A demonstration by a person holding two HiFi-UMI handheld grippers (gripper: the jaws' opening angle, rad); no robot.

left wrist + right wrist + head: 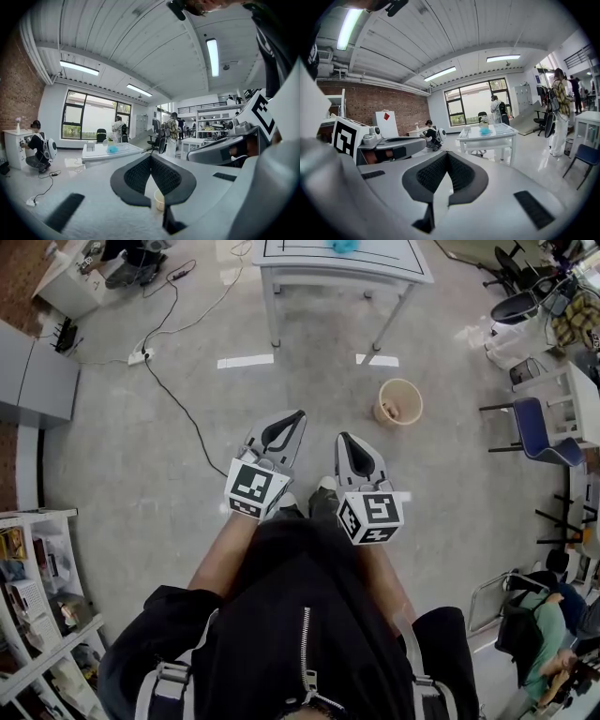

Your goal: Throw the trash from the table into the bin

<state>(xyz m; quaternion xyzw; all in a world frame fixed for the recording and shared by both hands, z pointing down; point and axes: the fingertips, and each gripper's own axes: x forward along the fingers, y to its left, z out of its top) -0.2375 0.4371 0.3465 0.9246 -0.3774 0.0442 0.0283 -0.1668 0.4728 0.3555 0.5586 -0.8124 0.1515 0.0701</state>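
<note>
A white table [342, 266] stands across the floor at the top of the head view, with a blue crumpled piece of trash [344, 246] on it. A tan round bin [399, 401] sits on the floor to the right of the table. Both grippers are held side by side in front of the person, well short of the table. My left gripper [298, 415] is shut with nothing in it, and so is my right gripper [342, 438]. The left gripper view shows the fingertips touching [151, 156], the bin [160, 200] below them, and the table [112, 152] far off. The right gripper view shows the table [487, 136] and the blue trash [485, 131].
A power strip and cables [139, 357] lie on the floor at left. Shelves [37, 615] stand at lower left, chairs [539, 432] and desks at right. A person kneels by a cabinet [40, 147]; other people stand beyond the table [560, 110].
</note>
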